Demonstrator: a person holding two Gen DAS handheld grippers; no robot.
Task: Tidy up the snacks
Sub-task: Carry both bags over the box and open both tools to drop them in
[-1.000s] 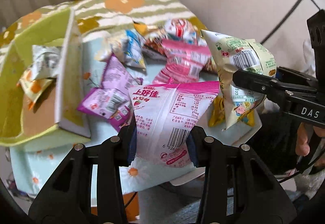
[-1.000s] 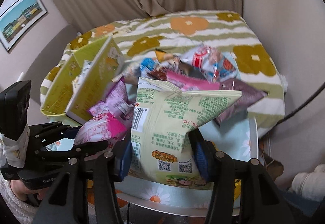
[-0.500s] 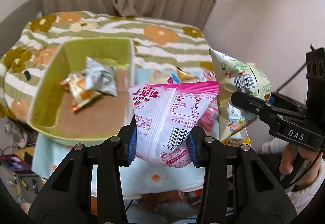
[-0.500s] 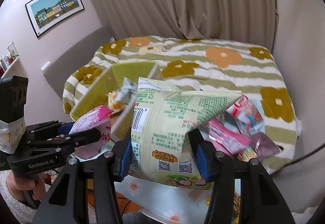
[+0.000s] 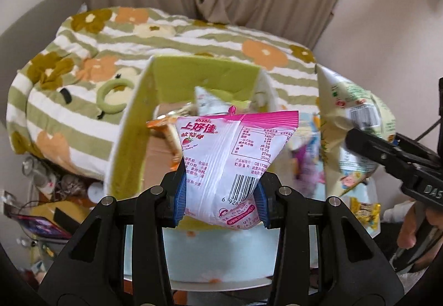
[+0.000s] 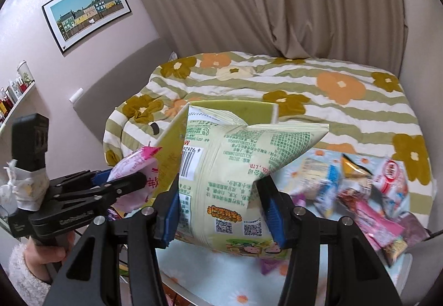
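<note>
Pink snack bag [image 5: 232, 156] and green snack bag [image 6: 235, 175] now off the snack pile, before the open green box [image 5: 205, 76]

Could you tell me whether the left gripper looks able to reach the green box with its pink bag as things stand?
Probably yes: the left gripper, shut on the pink bag, faces the green box, whose open top shows nothing in the way.

Beige pleated curtain [image 6: 290, 1], framed picture of coloured houses [image 6: 88, 10] on pinkish wall, green-striped floral bedspread [image 6: 346, 101], wall shelf with small bottles [image 6: 12, 96], cluttered floor items [image 5: 41, 195] at lower left
</note>
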